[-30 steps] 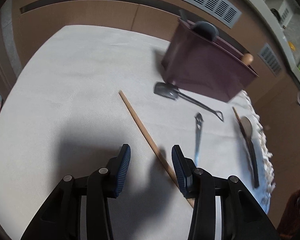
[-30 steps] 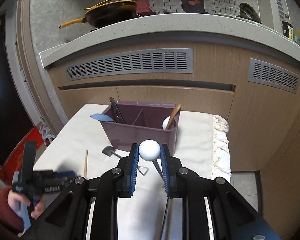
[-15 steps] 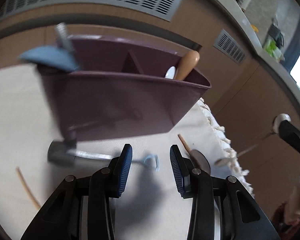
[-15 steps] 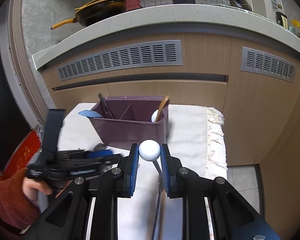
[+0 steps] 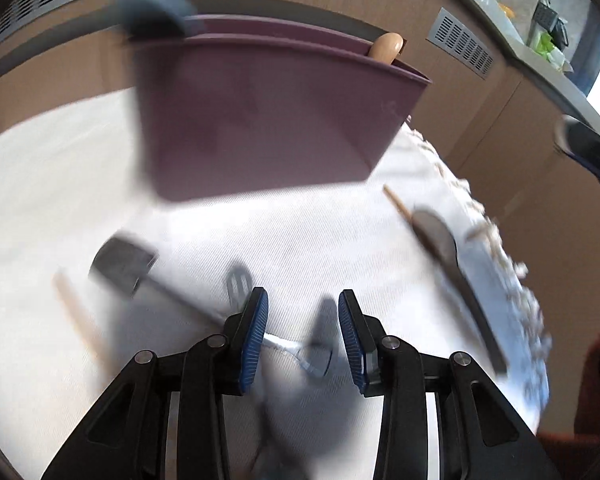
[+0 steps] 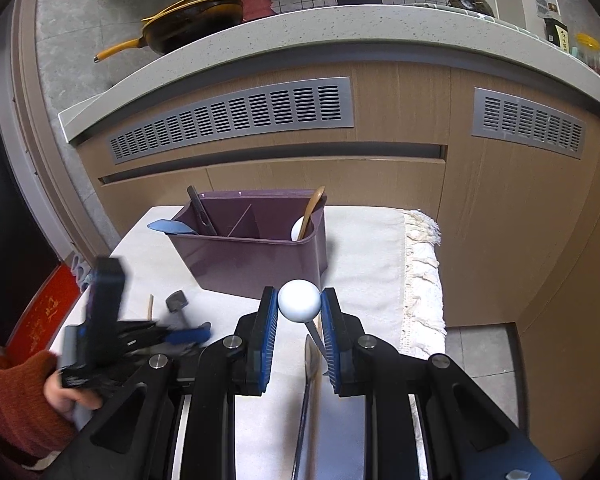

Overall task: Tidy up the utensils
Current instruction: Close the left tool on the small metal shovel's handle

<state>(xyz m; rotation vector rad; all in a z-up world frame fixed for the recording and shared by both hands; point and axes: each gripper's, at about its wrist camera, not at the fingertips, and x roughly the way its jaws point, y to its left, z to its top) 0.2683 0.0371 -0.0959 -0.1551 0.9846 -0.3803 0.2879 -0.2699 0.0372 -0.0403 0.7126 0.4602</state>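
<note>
Your left gripper (image 5: pixel 303 330), jaws closing (nothing pinched), has swung from the chopstick (image 5: pixel 76 314) to the spatula (image 5: pixel 156 276) at nine o'clock; right gripper (image 6: pixel 299 334) pinches a white-knobbed utensil (image 6: pixel 299 295).

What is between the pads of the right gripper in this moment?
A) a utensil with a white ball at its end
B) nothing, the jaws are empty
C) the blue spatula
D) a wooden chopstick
A: in the right wrist view the right gripper has its blue pads pressed on both sides of the white ball, with a thin metal stem running down from it.
</note>
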